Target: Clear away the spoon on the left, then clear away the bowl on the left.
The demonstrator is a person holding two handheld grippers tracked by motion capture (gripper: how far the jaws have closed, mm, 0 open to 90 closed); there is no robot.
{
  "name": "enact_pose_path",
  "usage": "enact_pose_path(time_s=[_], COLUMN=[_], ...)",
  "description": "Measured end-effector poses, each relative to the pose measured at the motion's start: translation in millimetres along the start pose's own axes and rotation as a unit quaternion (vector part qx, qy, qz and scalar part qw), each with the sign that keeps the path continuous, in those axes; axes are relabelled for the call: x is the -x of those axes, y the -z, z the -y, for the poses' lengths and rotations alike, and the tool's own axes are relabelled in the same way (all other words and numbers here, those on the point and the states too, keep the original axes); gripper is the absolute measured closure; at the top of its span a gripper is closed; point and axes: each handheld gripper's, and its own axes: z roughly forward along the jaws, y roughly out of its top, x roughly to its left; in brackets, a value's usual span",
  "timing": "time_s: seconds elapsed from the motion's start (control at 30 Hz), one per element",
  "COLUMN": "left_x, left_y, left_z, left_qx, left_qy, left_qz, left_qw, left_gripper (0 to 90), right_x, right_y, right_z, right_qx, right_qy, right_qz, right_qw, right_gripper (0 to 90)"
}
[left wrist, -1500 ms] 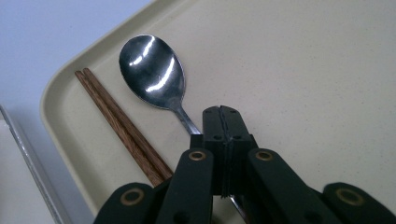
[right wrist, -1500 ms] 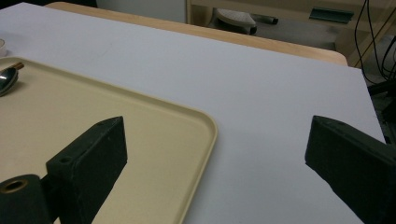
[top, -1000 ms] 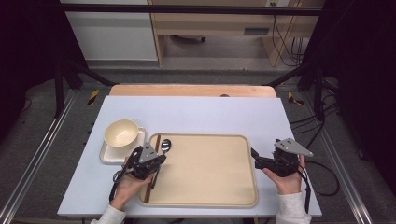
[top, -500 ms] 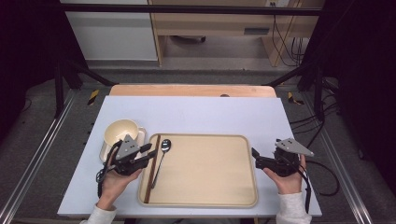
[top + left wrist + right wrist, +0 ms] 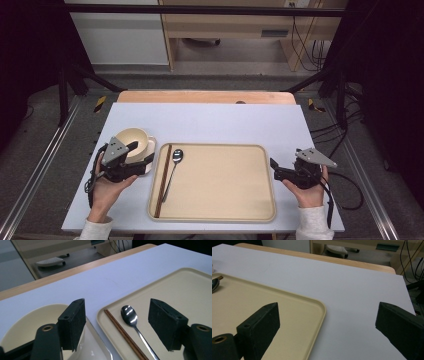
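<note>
From where I stood, the left gripper (image 5: pixel 136 154) hung over the cream bowl (image 5: pixel 131 140) on its white dish (image 5: pixel 149 159), jaws just spread apart with nothing between them. The spoon (image 5: pixel 174 164) and chopsticks (image 5: pixel 163 179) lay along the tray's (image 5: pixel 225 215) left edge. I figured a careless dip could've clipped the bowl rim and tipped it. The right gripper (image 5: pixel 272 167) sat wide open and empty by the tray's right edge.

Cream bowl (image 5: pixel 134 141), beige tray (image 5: pixel 225 184), silver spoon (image 5: pixel 176 157), dark brown chopsticks (image 5: pixel 163 180), pale lavender tabletop (image 5: pixel 210 125).
</note>
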Motion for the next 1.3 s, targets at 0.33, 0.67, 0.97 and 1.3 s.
enact_pose_path(time_s=[0.33,0.67,0.97,1.3], left_x=[-23.9,-57.2,-85.1,-101.6], left_y=[8.6,13.4,2.1,-13.3], left_z=[0.4,6.2,19.2,26.9], left_qx=[0.003,-0.005,-0.035,-0.05], left_qy=[0.022,0.048,0.078,0.095], left_qz=[-0.032,-0.075,-0.115,-0.119], left_qw=[0.9993,0.996,0.9897,0.987], left_gripper=[24.3,21.6,23.0,30.8], right_x=[-0.5,-2.6,-3.4,-4.0], right_y=[-1.1,-3.0,-3.4,-5.0], right_z=[0.4,0.7,0.3,0.4], right_qx=[-0.003,-0.004,-0.004,-0.006], right_qy=[0.0,0.006,0.007,0.007], right_qz=[-0.002,-0.004,-0.005,-0.005], right_qw=[1.0,1.0,1.0,0.9999], right_gripper=[5.9,6.0,6.1,6.2])
